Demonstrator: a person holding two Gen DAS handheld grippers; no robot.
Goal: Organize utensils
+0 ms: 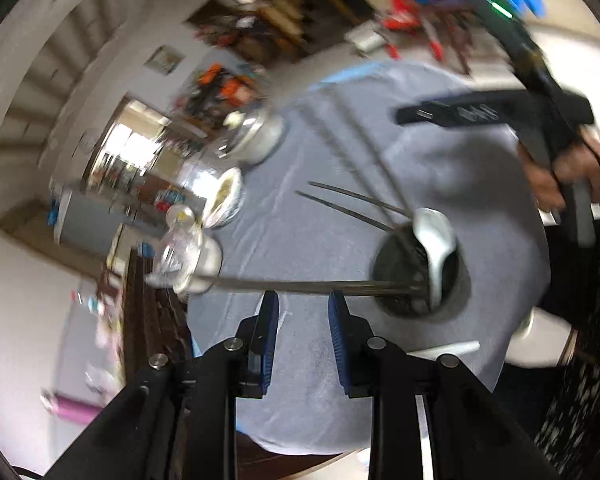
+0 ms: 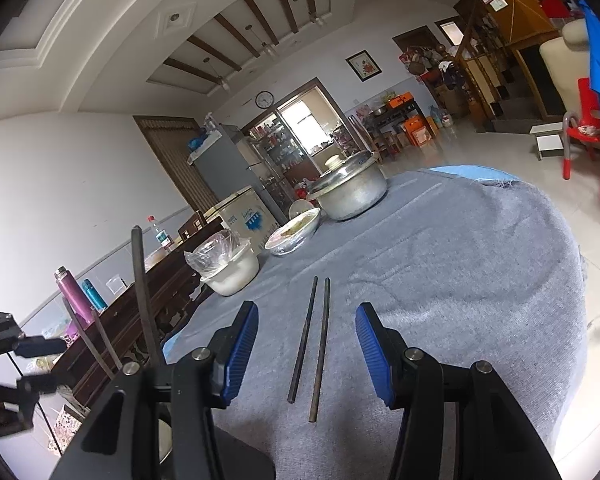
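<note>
Two slim dark metal chopsticks (image 2: 314,344) lie side by side on the nubby grey tablecloth (image 2: 460,280), right between the right gripper (image 2: 306,354)'s blue ribbed pads — jaws apart, touching nothing. The left gripper (image 1: 304,320) is unclenched and empty too, near a round black holder (image 1: 420,276) with a glossy white spoon (image 1: 436,236) and more chopsticks — no readable writing.

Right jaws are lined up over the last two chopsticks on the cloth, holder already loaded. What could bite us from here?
1. The pair of chopsticks lies flat and slightly splayed on the grey cloth; the open right gripper may catch only one.
2. Jaws could snag the soft cloth.
3. The black holder already has chopsticks and a white spoon leaning out; the left gripper beside them could tip it.
</note>
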